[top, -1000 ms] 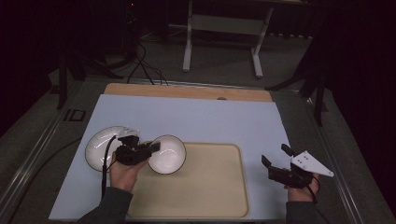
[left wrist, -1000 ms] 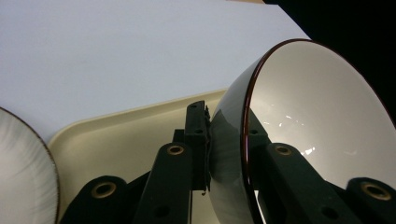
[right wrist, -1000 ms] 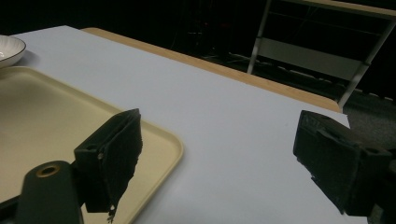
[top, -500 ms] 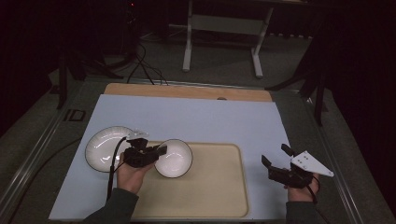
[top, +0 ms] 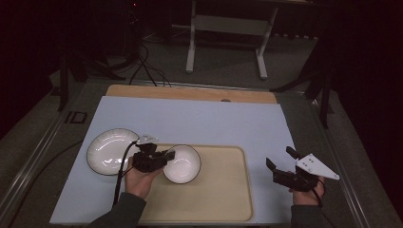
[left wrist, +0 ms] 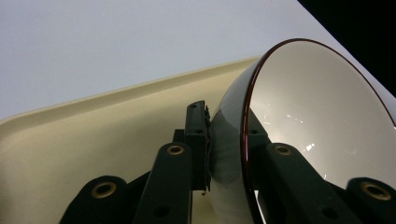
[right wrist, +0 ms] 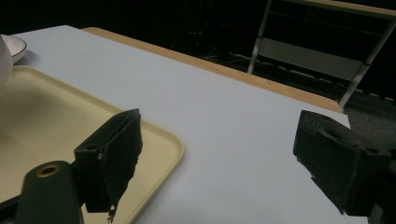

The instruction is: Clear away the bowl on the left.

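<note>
White bowl (top: 182, 164), thin dark rim, glossy inside.

Dim, dark-edged pictures; overhead light glares off the bowl (left wrist: 322, 116), near jaws soft.

Bowl (left wrist: 322, 121) rim between shut jaws

White bowl (top: 182, 164) — dark-rimmed, tilted, over tray's (top: 223, 209) left end
</note>
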### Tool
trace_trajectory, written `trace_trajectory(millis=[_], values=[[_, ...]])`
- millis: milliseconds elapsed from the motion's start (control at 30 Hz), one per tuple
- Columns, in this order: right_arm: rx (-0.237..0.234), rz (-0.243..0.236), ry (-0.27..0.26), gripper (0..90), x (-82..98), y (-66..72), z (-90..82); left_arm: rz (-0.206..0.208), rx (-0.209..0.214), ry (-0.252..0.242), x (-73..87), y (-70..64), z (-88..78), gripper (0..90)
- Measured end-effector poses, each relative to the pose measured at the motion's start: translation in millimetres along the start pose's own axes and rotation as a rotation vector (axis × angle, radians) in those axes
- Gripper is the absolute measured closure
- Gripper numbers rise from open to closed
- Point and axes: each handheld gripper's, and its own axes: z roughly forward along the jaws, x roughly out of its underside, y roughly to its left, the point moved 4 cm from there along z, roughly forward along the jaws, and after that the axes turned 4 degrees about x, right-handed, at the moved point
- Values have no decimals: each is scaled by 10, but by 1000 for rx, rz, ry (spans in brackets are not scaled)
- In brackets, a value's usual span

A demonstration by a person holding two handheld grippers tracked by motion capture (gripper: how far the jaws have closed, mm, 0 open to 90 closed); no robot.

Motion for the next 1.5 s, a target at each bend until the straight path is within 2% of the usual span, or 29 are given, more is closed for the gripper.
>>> trace_trajectory(millis=[633,1067,1167,1300,1367,1400,1433,1500], values=[[-1,2,0,152,1,-3,0,25,-12,57,109,-68,221,795],[-1,3,0,152,0,-5,-1,20,-24,83,191,-73,358,796],[0,4,-1,152,0,-6,-3,29,-48,90,216,-77,404,795],[0,4,-2,151,-1,-5,-5,21,-53,80,232,-65,421,798],[-1,4,-1,151,0,-5,-2,31,-69,75,245,-68,433,801],[-1,4,-1,152,0,-4,-1,50,-99,77,258,-67,454,803],[-1,3,0,152,0,-3,0,50,-106,79,264,-56,467,804],[-1,2,0,152,0,-2,0,39,-102,80,269,-37,467,804]])
